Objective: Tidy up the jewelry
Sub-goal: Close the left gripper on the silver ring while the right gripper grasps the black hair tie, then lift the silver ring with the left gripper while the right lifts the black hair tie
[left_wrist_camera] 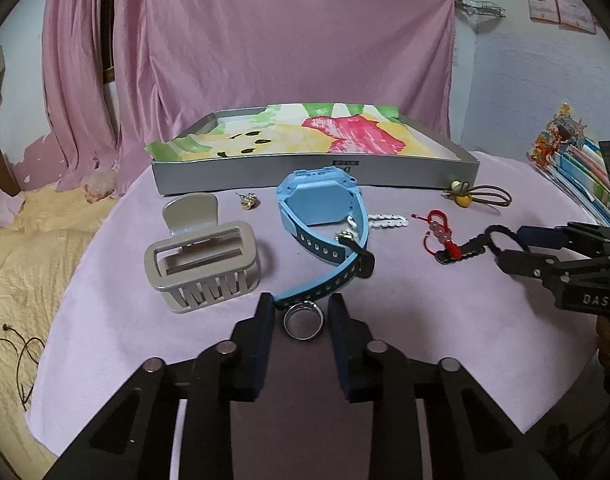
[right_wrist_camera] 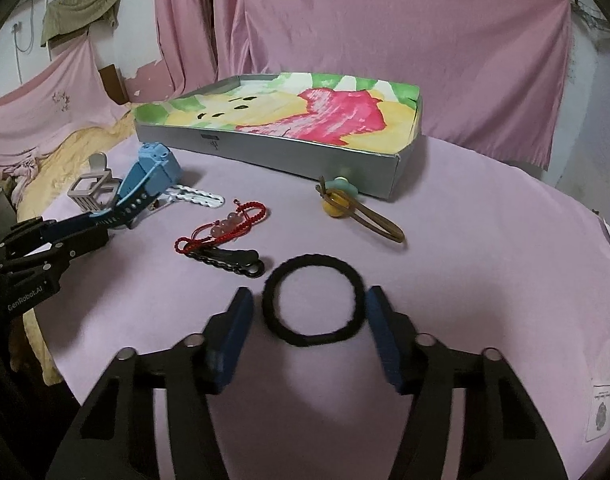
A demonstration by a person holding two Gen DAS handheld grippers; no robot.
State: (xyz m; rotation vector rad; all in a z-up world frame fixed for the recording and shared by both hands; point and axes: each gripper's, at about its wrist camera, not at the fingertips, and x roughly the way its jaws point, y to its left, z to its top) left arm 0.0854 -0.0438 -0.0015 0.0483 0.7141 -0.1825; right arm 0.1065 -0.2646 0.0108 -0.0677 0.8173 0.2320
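Left gripper (left_wrist_camera: 301, 308): fingers spread, low over the pink cloth (left_wrist_camera: 425, 320). A silver ring (left_wrist_camera: 303, 320) lies flat between the two pads, not touched by either. The left pad's tip sits against the free end of the blue watch (left_wrist_camera: 319, 204) strap.

Right gripper (right_wrist_camera: 309, 300): fingers spread wide, straddling a black hair tie (right_wrist_camera: 313, 300) that lies flat on the cloth. The right pad is just beside the tie's rim; contact cannot be told. The left pad is apart from it.

Mid-distance:
- Black clip (right_wrist_camera: 229, 260) just beyond the tie, with a red bracelet (right_wrist_camera: 221, 228) carrying pink beads partly over it.
- Brown band with a yellow bead (right_wrist_camera: 345, 208), right of the bracelet, near the tray corner.
- Watch stands on its side; a white chain (right_wrist_camera: 197, 197) lies just behind it.
- Grey claw clip (left_wrist_camera: 203, 260) left of the watch, upright on its teeth.
- Small gold earring (left_wrist_camera: 249, 201) between claw clip and tray.

Far: shallow grey tray (left_wrist_camera: 265, 172), lined with a painted sheet in yellow, red and green; nothing from the cloth lies in it. Pink curtain (left_wrist_camera: 265, 32) behind.
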